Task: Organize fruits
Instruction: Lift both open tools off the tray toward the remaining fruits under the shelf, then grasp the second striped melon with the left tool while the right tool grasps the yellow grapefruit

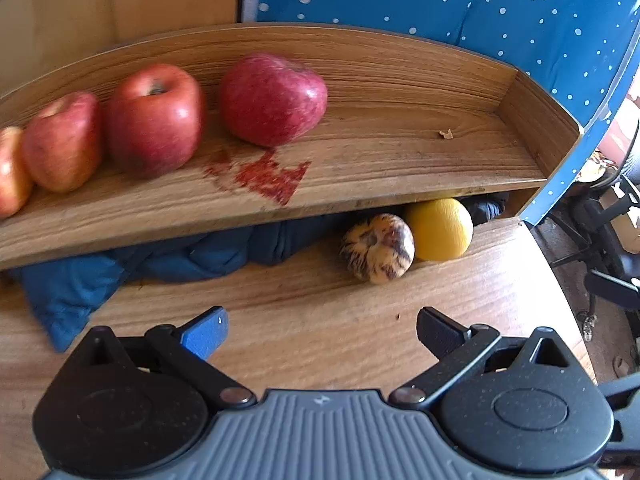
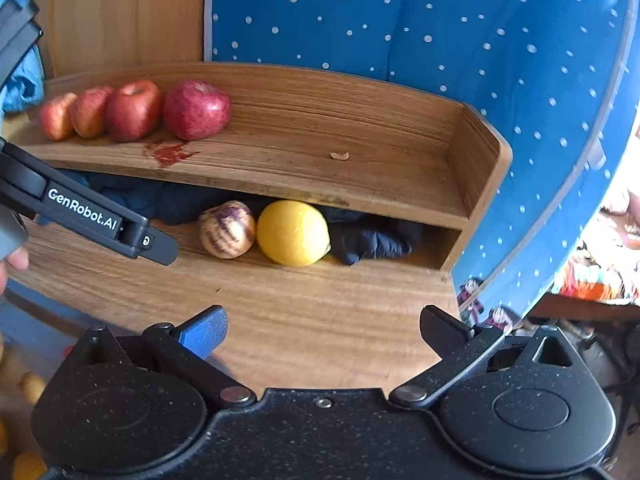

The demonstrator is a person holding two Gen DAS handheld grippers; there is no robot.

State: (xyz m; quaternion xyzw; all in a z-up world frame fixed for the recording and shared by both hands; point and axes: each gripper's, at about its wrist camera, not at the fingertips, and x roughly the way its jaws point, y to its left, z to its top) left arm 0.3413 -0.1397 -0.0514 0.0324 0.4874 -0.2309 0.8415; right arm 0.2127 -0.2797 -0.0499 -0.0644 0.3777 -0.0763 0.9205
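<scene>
Several red apples stand in a row on the left of a raised wooden shelf (image 1: 400, 152); the rightmost apple (image 1: 272, 100) is the darkest, also seen in the right wrist view (image 2: 196, 110). Under the shelf (image 2: 320, 176), on the desk, a striped cream melon (image 1: 378, 247) (image 2: 227, 230) touches a yellow orange (image 1: 440, 229) (image 2: 293, 233). My left gripper (image 1: 322, 330) is open and holds nothing, a short way in front of the melon; its finger (image 2: 158, 245) shows in the right wrist view. My right gripper (image 2: 323, 330) is open and holds nothing too, near the desk's front edge.
Dark blue cloth (image 1: 132, 264) (image 2: 368, 240) is stuffed under the shelf behind the fruit. A blue dotted panel (image 2: 440, 32) rises behind and right. A red stain (image 1: 272, 178) and a small crumb (image 1: 446, 133) lie on the shelf. The desk edge drops off at right beside chair legs (image 1: 592, 232).
</scene>
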